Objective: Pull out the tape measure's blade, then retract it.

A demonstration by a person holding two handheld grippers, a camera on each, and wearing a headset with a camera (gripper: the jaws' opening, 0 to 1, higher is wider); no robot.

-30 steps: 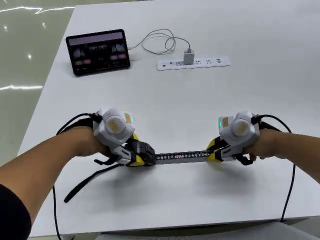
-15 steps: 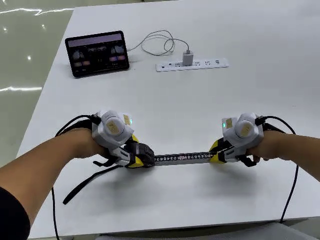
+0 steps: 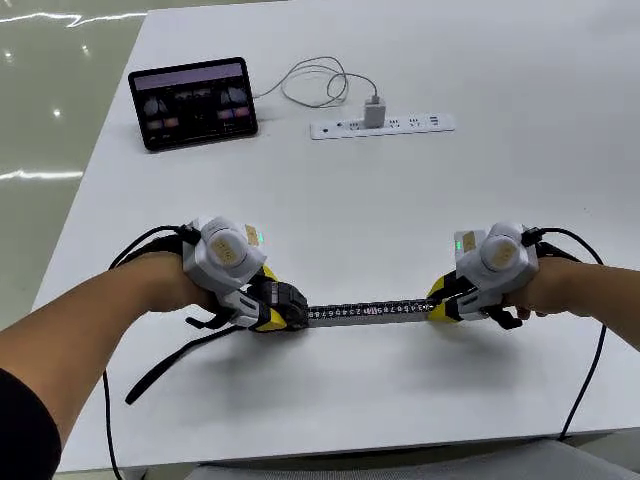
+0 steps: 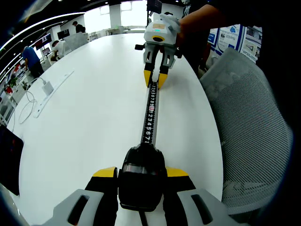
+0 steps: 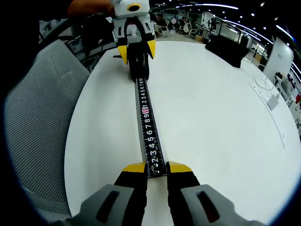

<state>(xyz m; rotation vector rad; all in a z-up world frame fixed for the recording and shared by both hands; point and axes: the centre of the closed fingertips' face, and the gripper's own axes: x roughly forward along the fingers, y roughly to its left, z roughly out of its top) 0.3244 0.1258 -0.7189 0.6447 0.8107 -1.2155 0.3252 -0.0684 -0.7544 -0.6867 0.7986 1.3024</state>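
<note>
Seen from the head view, the left tongs (image 3: 268, 305) pinch the black tape measure case (image 3: 285, 303) at the near left of the white bench (image 3: 400, 200). The right tongs (image 3: 440, 305) close on the free end of the blade (image 3: 368, 311). The blade runs straight between them, just above or on the bench top. A tablet (image 3: 193, 102) and a power strip (image 3: 385, 126) sit far off, well apart from the work.

From the left gripper view, the case (image 4: 142, 183) is held between the yellow tips of the left tongs (image 4: 141, 172). The numbered blade (image 4: 149, 117) stretches away to the right tongs (image 4: 155, 81).

From the right gripper view, the right tongs (image 5: 156, 168) are pressed onto the blade's (image 5: 146, 122) end near its lowest numbers. The left tongs (image 5: 136, 51) hold the case (image 5: 139, 66) at the far end.

The pull-out looks partly done. The hold on the blade's end is narrow, so it could slip and let the spring snap the blade back. Pulling off-line might twist or kink the blade. A hard tug could drag the case out of the left tongs.
</note>
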